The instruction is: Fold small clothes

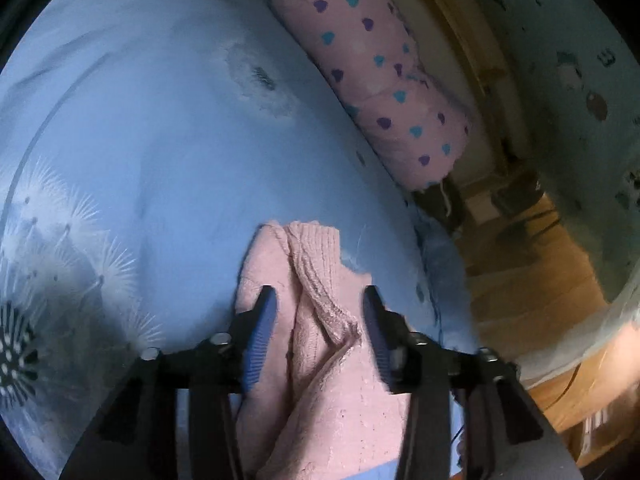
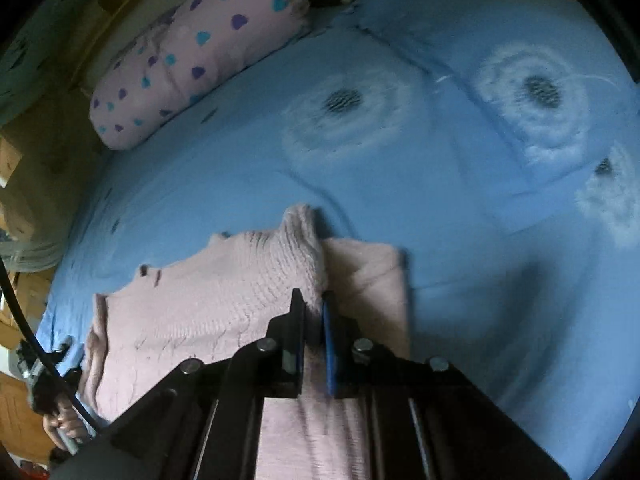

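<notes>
pink knit sweater [image 2: 208, 300] on blue bedsheet [image 2: 440, 208], right gripper [image 2: 314, 304] pinching it

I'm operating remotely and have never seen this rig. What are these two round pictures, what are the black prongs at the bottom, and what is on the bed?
There is no robot arm: a person holds a pair of tongs in each hand, and a wide-angle camera on each looks forward along its fingers. One picture is from the left tongs, the other from the right tongs. A small pink knitted garment lies on a blue bedsheet printed with dandelions. A pink cushion with hearts lies at the bed's edge. The left tongs stand apart, with a fold of the knit between them; the pads do not appear to press it. The right tongs are shut, seemingly pinching the garment's edge.
</notes>
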`<action>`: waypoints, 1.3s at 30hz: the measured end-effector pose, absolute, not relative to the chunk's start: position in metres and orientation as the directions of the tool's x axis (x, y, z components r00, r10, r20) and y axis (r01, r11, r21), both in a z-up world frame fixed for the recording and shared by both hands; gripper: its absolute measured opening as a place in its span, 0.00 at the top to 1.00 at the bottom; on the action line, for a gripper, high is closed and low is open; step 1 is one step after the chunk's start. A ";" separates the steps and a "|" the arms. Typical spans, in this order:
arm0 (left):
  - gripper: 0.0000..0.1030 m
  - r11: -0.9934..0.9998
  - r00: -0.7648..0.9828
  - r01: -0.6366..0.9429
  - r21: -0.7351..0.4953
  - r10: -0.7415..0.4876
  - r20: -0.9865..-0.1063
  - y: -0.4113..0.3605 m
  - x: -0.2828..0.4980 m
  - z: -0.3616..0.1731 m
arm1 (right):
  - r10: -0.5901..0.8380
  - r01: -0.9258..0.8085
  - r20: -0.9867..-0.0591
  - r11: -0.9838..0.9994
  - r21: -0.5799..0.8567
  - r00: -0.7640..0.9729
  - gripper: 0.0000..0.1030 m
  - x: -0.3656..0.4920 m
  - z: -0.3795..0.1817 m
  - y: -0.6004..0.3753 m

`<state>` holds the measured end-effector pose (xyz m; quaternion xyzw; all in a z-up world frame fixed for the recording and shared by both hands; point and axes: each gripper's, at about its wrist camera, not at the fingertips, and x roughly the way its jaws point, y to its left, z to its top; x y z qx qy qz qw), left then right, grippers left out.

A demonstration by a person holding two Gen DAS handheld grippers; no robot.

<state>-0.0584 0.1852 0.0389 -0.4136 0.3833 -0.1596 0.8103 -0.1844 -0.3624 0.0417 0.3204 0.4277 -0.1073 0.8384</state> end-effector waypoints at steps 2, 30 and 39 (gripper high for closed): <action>0.70 0.682 0.635 -0.048 -0.730 -0.543 -0.549 0.176 -0.055 0.045 | 0.094 0.460 -0.791 0.769 0.444 0.605 0.92 -0.183 0.038 -0.362; 0.77 0.626 0.581 -0.066 -0.777 -0.608 -0.540 0.161 -0.047 0.017 | 0.110 0.470 -0.778 0.741 0.479 0.619 0.91 -0.194 0.029 -0.353; 1.00 0.660 0.574 -0.063 -0.749 -0.590 -0.568 0.159 -0.044 0.018 | 0.086 0.498 -0.773 0.719 0.484 0.628 0.91 -0.205 0.033 -0.371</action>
